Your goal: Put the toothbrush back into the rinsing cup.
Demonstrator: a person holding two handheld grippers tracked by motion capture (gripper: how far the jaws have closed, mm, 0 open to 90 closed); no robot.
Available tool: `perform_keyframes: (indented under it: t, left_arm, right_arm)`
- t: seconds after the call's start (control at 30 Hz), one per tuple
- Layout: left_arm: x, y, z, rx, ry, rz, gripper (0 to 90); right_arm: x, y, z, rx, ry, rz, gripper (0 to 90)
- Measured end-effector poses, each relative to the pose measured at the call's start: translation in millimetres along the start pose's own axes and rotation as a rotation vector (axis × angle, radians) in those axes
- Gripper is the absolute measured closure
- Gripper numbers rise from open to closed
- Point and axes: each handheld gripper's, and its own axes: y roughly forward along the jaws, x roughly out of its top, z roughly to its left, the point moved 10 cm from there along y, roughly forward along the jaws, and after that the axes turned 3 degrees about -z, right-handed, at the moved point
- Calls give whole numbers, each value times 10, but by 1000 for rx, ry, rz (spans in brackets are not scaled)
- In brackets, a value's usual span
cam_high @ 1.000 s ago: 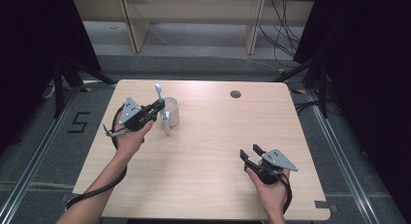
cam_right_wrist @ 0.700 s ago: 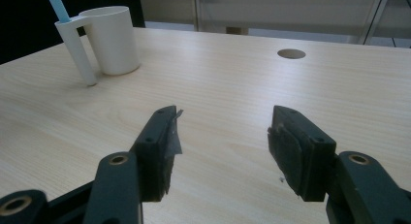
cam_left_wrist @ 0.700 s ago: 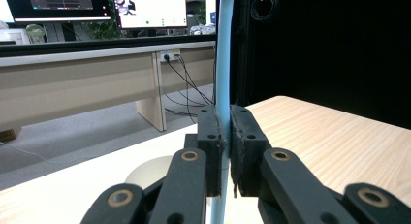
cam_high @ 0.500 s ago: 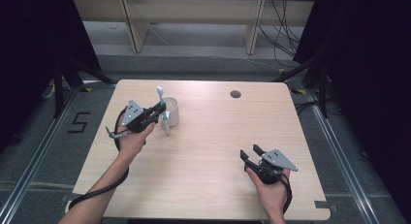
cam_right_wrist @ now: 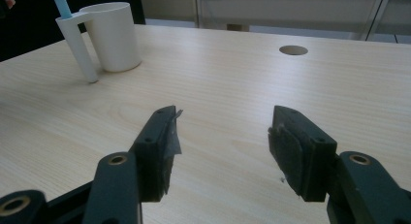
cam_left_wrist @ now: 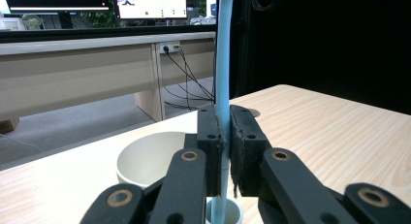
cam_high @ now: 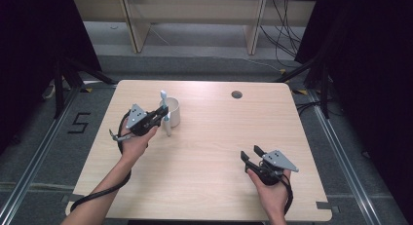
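The left hand-held gripper [cam_high: 163, 114] sits in the upper left of the high view. Its jaws are squeezed tight on a thin light blue stick [cam_left_wrist: 223, 64]. The stick stands straight up. Its lower end goes down into a small white tube [cam_left_wrist: 224, 212] that sticks out from the side of a white cup [cam_high: 172, 112]. The cup stands on the wooden surface [cam_high: 214, 152], right beside the left hand-held gripper. The right hand-held gripper [cam_high: 251, 154] rests low in the lower right of the high view, far from the cup. Its jaws are wide apart and hold nothing. A small round hole [cam_high: 236, 94] is in the surface near the top edge.
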Motion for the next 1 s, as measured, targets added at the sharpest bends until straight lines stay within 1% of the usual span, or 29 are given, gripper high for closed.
perform_keyframes:
  t: [0.03,0.07,0.1,0.13,0.17,0.2,0.23,0.27,0.3,0.33,0.37,0.4,0.43,0.5,0.57,0.6,0.63,0.67,0.73,0.77,0.8,0.83,0.87,0.9,0.93,0.97,1.0]
  left_arm:
    - [-10,6,17,2,13,-2,834]
    - [-10,6,17,2,13,-2,833]
    - [-35,12,33,10,15,3,833]
    - [-46,16,31,11,9,3,833]
    - [-46,16,31,11,9,3,833]
    - [-69,26,25,8,-2,4,833]
    - [-80,24,29,10,-2,10,833]
    - [-88,27,29,10,-6,11,833]
    - [-88,27,29,10,-6,11,833]
    - [-27,32,229,6,269,17,833]
    - [-36,34,226,3,267,19,832]
    - [-46,37,236,5,273,20,832]
    - [-57,39,240,5,273,23,832]
    - [-84,48,236,2,268,28,831]
    - [-95,59,228,-3,265,26,830]
    - [-130,63,229,-5,263,46,828]
    - [-130,63,229,-5,263,46,825]
    - [-151,64,234,-5,267,57,823]
    - [-173,60,234,-7,266,71,813]
    - [-179,59,234,-7,270,72,803]
    - [-187,55,231,-6,269,77,795]
    - [-200,51,230,-8,269,87,785]
    - [-208,49,233,-10,271,94,764]
    - [-214,45,238,-8,272,98,744]
    - [-213,40,243,-8,273,98,722]
    - [-213,31,252,-6,274,106,698]
    - [-197,32,258,-6,279,95,675]
  right_arm:
    - [-1,-10,-28,-12,-27,6,441]
    - [-13,-10,-6,-3,-2,15,440]
    - [-22,-15,-13,-11,-6,26,440]
    - [-14,-15,-30,-18,-27,18,440]
    - [-14,-15,-30,-18,-27,18,440]
    - [-5,-4,-23,-12,-25,4,440]
    - [-6,-6,-25,-16,-26,6,439]
    - [-17,-10,-4,-10,-4,16,439]
    - [-15,-12,-8,-13,-4,16,439]
    - [-10,-10,-25,-18,-19,10,439]
    - [-12,-3,-15,-16,-9,6,439]
    - [-19,-7,-18,-16,-12,14,439]
    - [-14,1,-21,-15,-17,4,439]
    - [-21,7,-6,-4,-11,5,438]
    - [-21,7,-7,-8,-10,5,438]
    - [-21,8,-9,-8,-11,5,437]
    - [-21,9,-10,-7,-11,5,437]
    - [-29,5,8,-8,13,10,435]
    - [-33,3,6,-6,11,13,434]
    - [-28,4,-13,-8,-11,10,434]
    - [-39,1,15,-2,20,18,433]
    - [-46,0,8,-2,17,24,433]
    - [-43,12,-4,3,-9,22,433]
    - [-44,2,-23,-10,-22,26,433]
    - [-54,2,-2,-2,3,34,433]
    - [-55,3,-2,-2,3,35,433]
    - [-55,2,-1,-2,3,35,432]
